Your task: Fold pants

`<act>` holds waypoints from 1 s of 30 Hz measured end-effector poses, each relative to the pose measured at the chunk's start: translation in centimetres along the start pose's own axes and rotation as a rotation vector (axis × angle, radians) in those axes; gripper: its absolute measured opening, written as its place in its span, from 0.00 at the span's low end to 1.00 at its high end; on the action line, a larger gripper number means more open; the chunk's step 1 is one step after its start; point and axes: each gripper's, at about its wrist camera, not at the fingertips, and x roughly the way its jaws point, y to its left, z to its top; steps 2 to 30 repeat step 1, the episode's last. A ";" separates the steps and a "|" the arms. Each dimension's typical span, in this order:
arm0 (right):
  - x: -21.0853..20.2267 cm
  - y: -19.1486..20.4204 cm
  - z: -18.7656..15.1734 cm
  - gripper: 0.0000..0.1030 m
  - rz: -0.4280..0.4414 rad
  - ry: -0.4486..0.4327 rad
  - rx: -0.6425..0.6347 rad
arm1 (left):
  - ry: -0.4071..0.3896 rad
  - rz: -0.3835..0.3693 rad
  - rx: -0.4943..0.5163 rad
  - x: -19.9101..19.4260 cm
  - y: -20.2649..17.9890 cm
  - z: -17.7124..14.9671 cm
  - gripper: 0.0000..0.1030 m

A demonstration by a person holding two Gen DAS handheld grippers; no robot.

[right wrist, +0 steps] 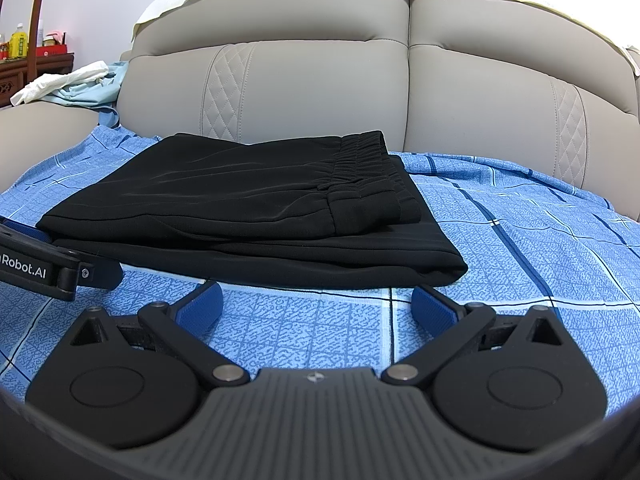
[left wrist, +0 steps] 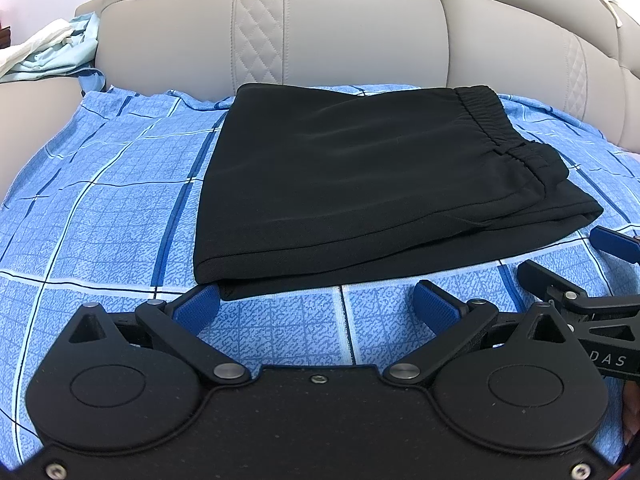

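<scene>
Black pants (left wrist: pixel 360 184) lie folded into a compact stack on the blue checked sheet (left wrist: pixel 100 200), elastic waistband on top at the right. They also show in the right wrist view (right wrist: pixel 248 216). My left gripper (left wrist: pixel 320 304) is open and empty, just in front of the stack's near edge, its left pad (left wrist: pixel 198 306) close to the near-left corner. My right gripper (right wrist: pixel 318 304) is open and empty, just in front of the stack's near-right corner. Each gripper appears at the edge of the other's view.
A grey leather sofa backrest (left wrist: pixel 340 28) rises right behind the pants. A pile of white and pale blue cloth (right wrist: pixel 76 84) lies on the left armrest. A wooden shelf with bottles (right wrist: pixel 24 52) stands at the far left.
</scene>
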 end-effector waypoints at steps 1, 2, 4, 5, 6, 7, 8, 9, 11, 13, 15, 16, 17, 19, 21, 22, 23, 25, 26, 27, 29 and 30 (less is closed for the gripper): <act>0.0 0.0 0.0 1.00 0.000 0.000 0.000 | 0.001 -0.001 0.000 0.0 0.0 0.1 1.00; 0.0 0.0 0.0 1.00 0.000 0.000 0.000 | 0.001 -0.001 0.000 0.0 0.0 0.1 1.00; 0.0 0.0 0.0 1.00 0.000 0.000 0.000 | 0.001 -0.001 0.000 0.0 0.0 0.1 1.00; 0.0 0.0 0.0 1.00 0.000 0.000 0.000 | 0.001 -0.001 0.000 0.0 0.0 0.1 1.00; 0.0 0.0 0.0 1.00 0.000 0.000 0.000 | 0.001 -0.001 0.000 0.0 0.0 0.1 1.00; 0.0 0.0 0.0 1.00 0.000 0.000 0.000 | 0.001 -0.001 0.000 0.0 0.0 0.1 1.00; 0.0 0.0 0.0 1.00 0.000 0.000 0.000 | 0.001 -0.001 0.000 0.0 0.0 0.1 1.00; 0.0 0.0 0.0 1.00 0.000 0.000 0.000 | 0.001 -0.001 0.000 0.0 0.0 0.1 1.00; 0.0 0.0 0.0 1.00 0.000 0.000 0.000 | 0.001 -0.001 0.000 0.0 0.0 0.1 1.00; 0.0 0.0 0.0 1.00 0.000 0.000 0.000 | 0.001 -0.001 0.000 0.0 0.0 0.1 1.00; 0.0 0.0 0.0 1.00 0.000 0.000 0.000 | 0.001 -0.001 0.000 0.0 0.0 0.1 1.00; 0.0 0.0 0.0 1.00 0.000 0.000 0.000 | 0.001 -0.001 0.000 0.0 0.0 0.1 1.00; 0.0 0.0 0.0 1.00 0.000 0.000 0.000 | 0.001 -0.001 0.000 0.0 0.0 0.1 1.00; 0.0 0.0 0.0 1.00 0.000 0.000 0.000 | 0.001 -0.001 0.000 0.0 0.0 0.1 1.00; 0.0 0.0 0.0 1.00 0.000 0.000 0.000 | 0.001 -0.001 0.000 0.0 0.0 0.1 1.00; 0.0 0.0 0.0 1.00 0.000 0.000 0.000 | 0.001 -0.001 0.000 0.0 0.0 0.1 1.00; 0.0 0.0 0.0 1.00 0.000 0.000 0.000 | 0.001 -0.001 0.000 0.0 0.0 0.1 1.00; 0.0 0.0 0.0 1.00 0.000 0.000 0.000 | 0.001 -0.001 0.000 0.0 0.0 0.1 1.00; 0.0 0.0 0.0 1.00 0.000 0.000 0.000 | 0.001 -0.001 0.000 0.0 0.0 0.1 1.00; 0.0 0.0 0.0 1.00 0.000 0.000 0.000 | 0.001 -0.001 0.000 0.0 0.0 0.1 1.00; 0.0 0.0 0.0 1.00 0.000 0.000 0.000 | 0.001 -0.001 0.000 0.0 0.0 0.1 1.00; 0.0 0.0 0.0 1.00 0.000 0.000 0.000 | 0.001 -0.001 0.000 0.0 0.0 0.1 1.00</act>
